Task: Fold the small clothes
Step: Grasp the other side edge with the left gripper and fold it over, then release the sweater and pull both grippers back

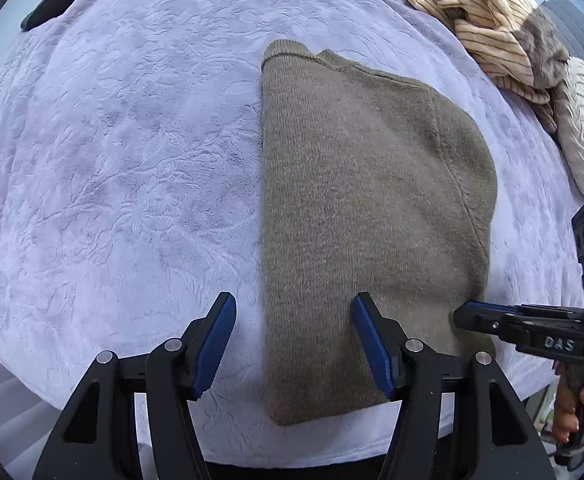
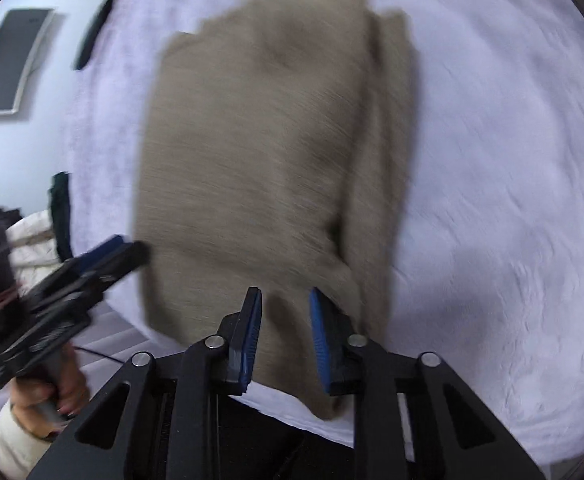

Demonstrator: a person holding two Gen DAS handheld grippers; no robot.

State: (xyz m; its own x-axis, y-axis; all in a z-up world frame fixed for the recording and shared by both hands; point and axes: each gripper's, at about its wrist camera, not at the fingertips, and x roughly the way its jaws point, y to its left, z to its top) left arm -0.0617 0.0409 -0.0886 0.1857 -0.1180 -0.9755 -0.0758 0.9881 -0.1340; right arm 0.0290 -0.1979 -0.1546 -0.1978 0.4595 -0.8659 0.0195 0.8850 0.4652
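- I see the brown knit garment (image 1: 372, 216) lying flat on the lilac blanket (image 1: 131, 160), already folded lengthwise into 1 long strip.
- Its long axis runs straight away from both grippers, with the neckline at the far end and the hem at the near edge of the bed.
- My left gripper (image 1: 294, 344) stands about half open over the near hem. 1 pad hangs above the knit, the other above bare blanket beside the strip's left edge, and it holds nothing.
- My right gripper (image 2: 284, 340) has its jaws narrowed, with a gap still between the pads. Fabric at the near right corner sits in that gap, but the blur stops me telling whether the pads press it.
- I judge the next fold to run crosswise, hem toward neckline, so both grippers need the near corners. The right is nearer its corner.
- Striped clothes (image 1: 488, 28) wait well apart at the far right.
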